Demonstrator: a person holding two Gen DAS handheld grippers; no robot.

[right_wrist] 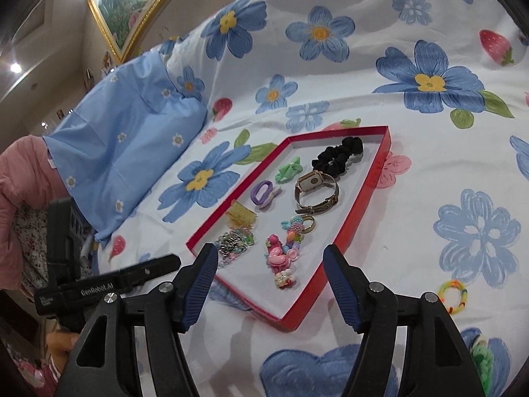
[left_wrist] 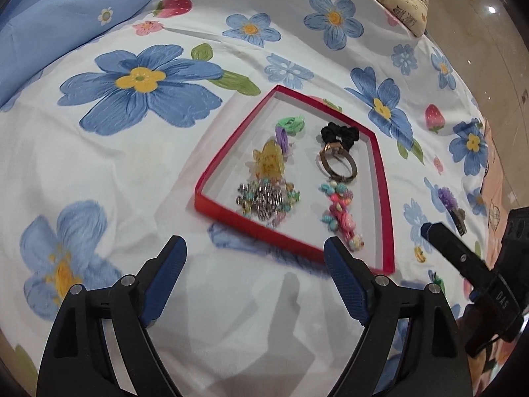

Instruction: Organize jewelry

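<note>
I held both grippers above the flowered bedsheet [left_wrist: 231,297], the left gripper [left_wrist: 254,254] and right gripper [right_wrist: 269,261] each spread wide and empty. The red tray [left_wrist: 218,205] lay at twelve o'clock ahead of them, its near rim just past the fingertips, with a black scrunchie [right_wrist: 337,157], wristwatch [right_wrist: 314,187] and beaded pieces inside. A yellow hair tie [right_wrist: 453,297] sat loose at three o'clock, on open sheet.
</note>
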